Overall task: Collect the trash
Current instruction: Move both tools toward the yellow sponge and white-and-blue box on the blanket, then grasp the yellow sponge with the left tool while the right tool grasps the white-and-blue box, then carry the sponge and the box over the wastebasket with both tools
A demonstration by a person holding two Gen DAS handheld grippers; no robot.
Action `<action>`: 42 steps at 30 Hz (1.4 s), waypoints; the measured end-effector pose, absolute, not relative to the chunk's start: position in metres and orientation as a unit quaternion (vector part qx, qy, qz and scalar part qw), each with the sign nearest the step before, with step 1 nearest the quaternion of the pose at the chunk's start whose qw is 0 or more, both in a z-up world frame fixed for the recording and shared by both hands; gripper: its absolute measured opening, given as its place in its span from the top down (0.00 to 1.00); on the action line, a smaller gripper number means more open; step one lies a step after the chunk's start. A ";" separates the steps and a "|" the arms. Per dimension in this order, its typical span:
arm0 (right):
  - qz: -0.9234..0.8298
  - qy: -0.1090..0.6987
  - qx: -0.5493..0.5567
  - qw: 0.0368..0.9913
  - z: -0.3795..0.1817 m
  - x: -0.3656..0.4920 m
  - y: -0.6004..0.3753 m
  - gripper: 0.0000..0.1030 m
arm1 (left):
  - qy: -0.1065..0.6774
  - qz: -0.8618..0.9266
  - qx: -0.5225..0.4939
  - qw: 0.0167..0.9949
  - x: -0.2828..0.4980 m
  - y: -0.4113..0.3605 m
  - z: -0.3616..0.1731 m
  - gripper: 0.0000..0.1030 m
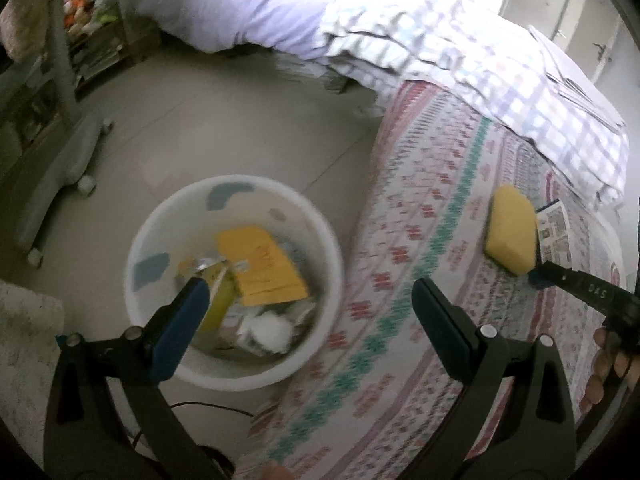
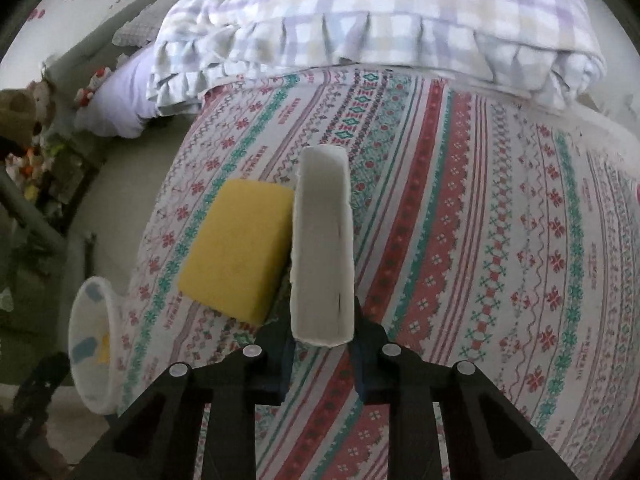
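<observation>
A white round trash bin (image 1: 332, 248) stands on the floor beside the bed, holding a yellow envelope (image 1: 264, 268), wrappers and crumpled paper. My left gripper (image 1: 310, 300) is open and empty, its left finger over the bin. My right gripper (image 2: 322, 344) is shut on a white paper box (image 2: 324, 248) and holds it above the patterned bedspread (image 2: 480, 240). A yellow sponge (image 2: 236, 248) sits against the box's left side; I cannot tell whether it is gripped or lying on the bed. It also shows in the left wrist view (image 1: 512, 236). The bin shows at lower left in the right wrist view (image 2: 80, 364).
A checked quilt (image 1: 460, 52) is heaped on the bed. A grey chair base with castors (image 1: 60, 184) stands on the tiled floor left of the bin. A shelf with toys (image 1: 92, 12) is at far left. A black cable (image 1: 208, 406) runs below the bin.
</observation>
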State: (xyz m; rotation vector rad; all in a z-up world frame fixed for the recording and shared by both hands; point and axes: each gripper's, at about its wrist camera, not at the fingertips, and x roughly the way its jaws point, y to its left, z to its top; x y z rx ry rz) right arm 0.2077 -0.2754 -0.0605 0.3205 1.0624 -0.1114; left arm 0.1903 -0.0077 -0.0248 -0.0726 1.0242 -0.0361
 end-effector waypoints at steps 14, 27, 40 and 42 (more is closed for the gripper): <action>-0.047 0.493 0.186 0.849 -0.039 0.170 -0.331 0.77 | 0.468 -0.128 -0.002 0.875 0.198 -0.105 -0.032 0.02; -0.066 0.498 0.184 0.845 -0.039 0.136 -0.378 0.77 | 0.454 -0.172 0.068 0.871 0.208 -0.185 -0.062 0.02; -0.075 0.496 0.190 0.844 -0.038 0.120 -0.398 0.77 | 0.449 -0.194 0.052 0.871 0.211 -0.183 -0.068 0.46; -0.074 0.495 0.190 0.844 -0.037 0.119 -0.398 0.77 | 0.453 -0.202 0.047 0.867 0.211 -0.180 -0.066 0.49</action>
